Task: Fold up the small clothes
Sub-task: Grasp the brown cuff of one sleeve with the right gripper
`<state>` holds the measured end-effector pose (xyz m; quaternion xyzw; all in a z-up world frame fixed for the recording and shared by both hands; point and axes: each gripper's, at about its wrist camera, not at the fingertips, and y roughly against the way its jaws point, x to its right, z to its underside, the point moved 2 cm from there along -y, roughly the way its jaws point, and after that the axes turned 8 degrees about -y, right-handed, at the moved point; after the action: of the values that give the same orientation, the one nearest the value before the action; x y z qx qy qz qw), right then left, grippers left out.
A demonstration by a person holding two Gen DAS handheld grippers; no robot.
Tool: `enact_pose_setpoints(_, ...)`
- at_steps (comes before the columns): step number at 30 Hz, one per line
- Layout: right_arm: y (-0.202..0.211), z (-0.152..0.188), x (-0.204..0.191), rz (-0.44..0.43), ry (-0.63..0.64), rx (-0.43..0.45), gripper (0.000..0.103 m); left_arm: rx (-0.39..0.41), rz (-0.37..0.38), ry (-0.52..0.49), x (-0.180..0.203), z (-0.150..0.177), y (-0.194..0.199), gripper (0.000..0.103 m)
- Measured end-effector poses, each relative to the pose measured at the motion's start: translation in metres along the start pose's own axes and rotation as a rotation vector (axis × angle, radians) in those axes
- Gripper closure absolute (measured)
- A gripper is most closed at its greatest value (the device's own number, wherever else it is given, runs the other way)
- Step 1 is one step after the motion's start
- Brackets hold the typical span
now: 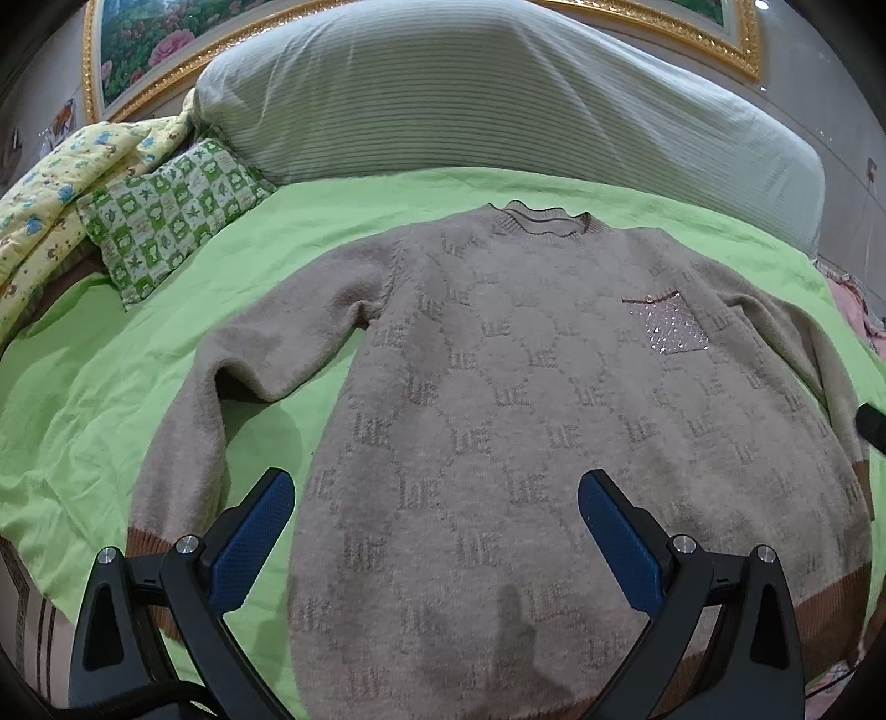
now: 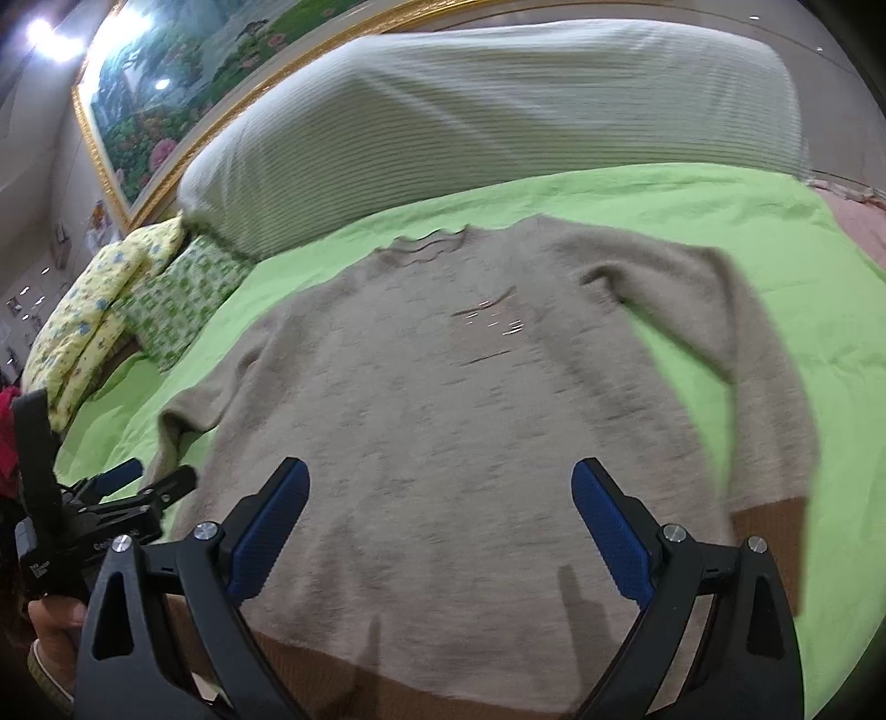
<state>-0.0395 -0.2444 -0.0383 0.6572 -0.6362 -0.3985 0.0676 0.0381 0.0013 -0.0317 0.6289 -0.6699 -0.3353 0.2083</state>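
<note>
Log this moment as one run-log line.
sweater: flat on green sheet, unfolded | left gripper: open, empty | right gripper: open, empty

The room is evenly lit from overhead, with ceiling lamps [image 2: 50,36] flaring white in the right wrist view and glinting off the glazed painting [image 2: 183,83]. The left wrist view is sharp, soft shadows falling on the sweater [image 1: 498,415] near its hem. The right wrist view is motion-smeared, the sweater's pattern streaked, and both bend and darken at their fisheye rims.
</note>
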Motion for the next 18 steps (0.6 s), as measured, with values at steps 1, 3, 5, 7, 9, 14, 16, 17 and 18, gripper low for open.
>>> enact_pose_setpoints(1, 0.001, -0.005, 0.007, 0.012, -0.013, 0.006, 0.007, -0.003, -0.001, -0.004, 0.001, -0.002, -0.002, 0.000)
enact_pose_setpoints(3, 0.005, -0.016, 0.027, 0.050, -0.044, 0.026, 0.007, -0.005, 0.006, -0.006, 0.002, -0.006, -0.005, 0.000)
enact_pose_setpoints(5, 0.011, -0.022, 0.049, 0.103, -0.068, 0.046, 0.007, -0.009, 0.012, -0.004, 0.003, -0.010, -0.009, 0.000)
enact_pose_setpoints(7, 0.015, -0.027, 0.066, 0.151, -0.082, 0.061, 0.007, -0.013, 0.026, -0.006, 0.005, -0.016, -0.013, 0.000)
enact_pose_setpoints(9, 0.016, -0.031, 0.083, 0.202, -0.100, 0.063, 0.008, -0.017, 0.028, -0.016, 0.007, -0.023, -0.018, 0.000)
enact_pose_setpoints(14, 0.008, -0.028, 0.118, 0.299, -0.143, 0.018, 0.028, -0.048, 0.040, -0.035, 0.013, -0.036, -0.038, 0.000)
enact_pose_setpoints(16, -0.001, -0.022, 0.125, 0.329, -0.137, -0.026, 0.036, -0.066, 0.052, -0.038, 0.014, -0.041, -0.050, 0.001)
enact_pose_setpoints(17, -0.006, -0.019, 0.128, 0.349, -0.127, -0.047, 0.043, -0.075, 0.057, -0.037, 0.015, -0.043, -0.056, 0.001)
enact_pose_setpoints(18, -0.007, -0.017, 0.132, 0.360, -0.120, -0.059, 0.047, -0.083, 0.060, -0.036, 0.015, -0.044, -0.061, 0.000)
